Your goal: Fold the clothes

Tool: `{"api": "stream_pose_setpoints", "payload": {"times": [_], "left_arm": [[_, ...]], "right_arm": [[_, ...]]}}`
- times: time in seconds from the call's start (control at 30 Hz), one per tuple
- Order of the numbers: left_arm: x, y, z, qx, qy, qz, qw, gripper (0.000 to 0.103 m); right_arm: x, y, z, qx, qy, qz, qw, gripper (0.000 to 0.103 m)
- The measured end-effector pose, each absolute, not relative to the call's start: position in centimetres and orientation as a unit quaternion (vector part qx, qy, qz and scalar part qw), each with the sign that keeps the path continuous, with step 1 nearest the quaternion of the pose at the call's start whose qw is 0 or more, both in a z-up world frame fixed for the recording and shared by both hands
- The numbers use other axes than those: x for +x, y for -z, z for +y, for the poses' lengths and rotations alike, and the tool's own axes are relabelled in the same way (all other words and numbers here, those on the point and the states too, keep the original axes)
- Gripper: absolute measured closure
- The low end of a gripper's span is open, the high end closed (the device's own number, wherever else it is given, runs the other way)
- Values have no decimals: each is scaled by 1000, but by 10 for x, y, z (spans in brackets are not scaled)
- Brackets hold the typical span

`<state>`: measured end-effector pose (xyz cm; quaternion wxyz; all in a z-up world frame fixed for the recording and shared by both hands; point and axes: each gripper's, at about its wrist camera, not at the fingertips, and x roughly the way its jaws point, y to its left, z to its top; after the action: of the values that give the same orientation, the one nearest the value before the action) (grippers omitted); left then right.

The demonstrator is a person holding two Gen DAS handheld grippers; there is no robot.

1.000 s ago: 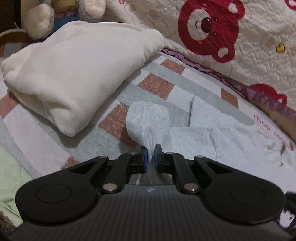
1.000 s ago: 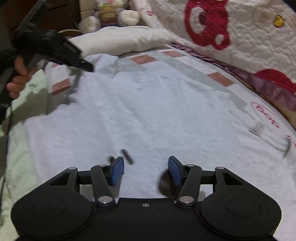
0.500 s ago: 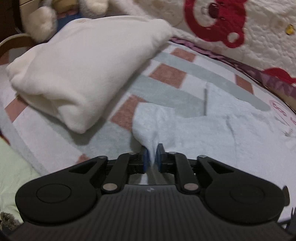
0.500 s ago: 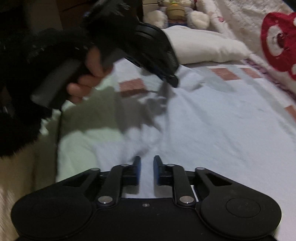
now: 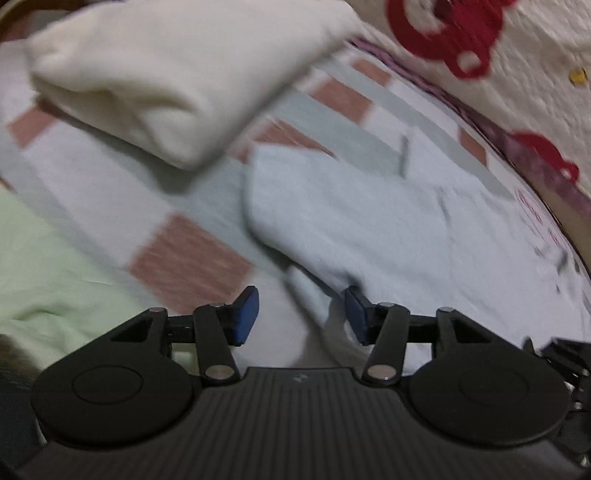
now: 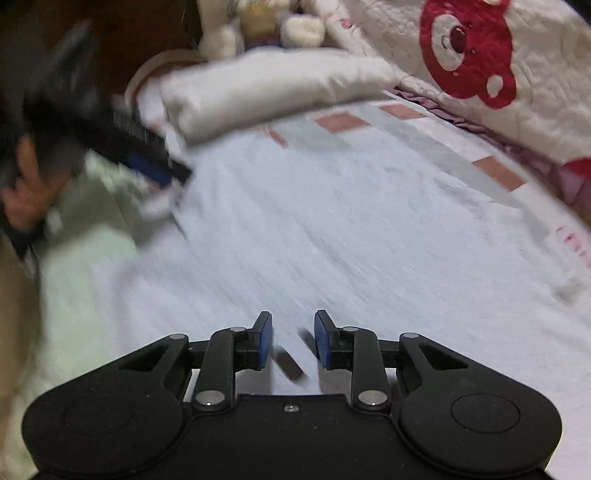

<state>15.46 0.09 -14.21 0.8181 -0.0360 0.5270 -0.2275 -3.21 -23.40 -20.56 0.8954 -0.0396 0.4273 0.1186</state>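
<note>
A pale blue garment (image 5: 369, 221) lies spread on the bed; it fills the middle of the right wrist view (image 6: 351, 229). My left gripper (image 5: 301, 314) is open, and a fold of the garment's edge lies loose between its jaws. My right gripper (image 6: 292, 338) is partly open, low over the garment's near edge, with cloth and a small dark tab (image 6: 290, 365) between the jaws. The left gripper also shows at the left of the right wrist view (image 6: 162, 168), at the garment's far corner.
A folded cream blanket (image 5: 177, 74) lies beyond the garment on the checked sheet (image 5: 192, 254). A light green cloth (image 5: 48, 266) lies at the left. A quilt with red bears (image 6: 469, 55) runs along the right, with plush toys (image 6: 258, 26) at the back.
My left gripper has opened and let go of the garment's corner, which has dropped onto the bed. My right gripper closed to nearly shut and has since opened partway. Both views are motion-blurred.
</note>
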Motion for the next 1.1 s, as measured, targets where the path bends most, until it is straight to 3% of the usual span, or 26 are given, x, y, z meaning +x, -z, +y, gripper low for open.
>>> {"api": "stream_pose_setpoints", "payload": {"times": [0.13, 0.3, 0.33, 0.37, 0.43, 0.57, 0.83, 1.1], "left_arm": [[145, 144, -27, 26, 215, 511, 832, 33], [140, 150, -44, 45, 206, 485, 849, 33], [141, 149, -44, 43, 212, 479, 851, 43], [144, 148, -44, 37, 221, 477, 850, 65], [150, 148, -42, 8, 249, 482, 840, 83], [150, 145, -40, -10, 258, 473, 842, 95], [122, 104, -63, -28, 382, 382, 841, 96], [90, 122, -104, 14, 467, 464, 753, 96]], "right_arm": [[-36, 207, -219, -51, -130, 411, 901, 71], [-31, 205, -190, -65, -161, 402, 899, 71], [-29, 204, -186, -62, -168, 403, 897, 71], [-27, 204, -184, -49, -176, 404, 896, 71], [-24, 205, -181, 17, -205, 411, 888, 71], [-22, 204, -168, 42, -209, 416, 884, 71], [-31, 193, -199, 133, -226, 412, 873, 68], [-74, 190, -270, 128, -78, 421, 895, 68]]}}
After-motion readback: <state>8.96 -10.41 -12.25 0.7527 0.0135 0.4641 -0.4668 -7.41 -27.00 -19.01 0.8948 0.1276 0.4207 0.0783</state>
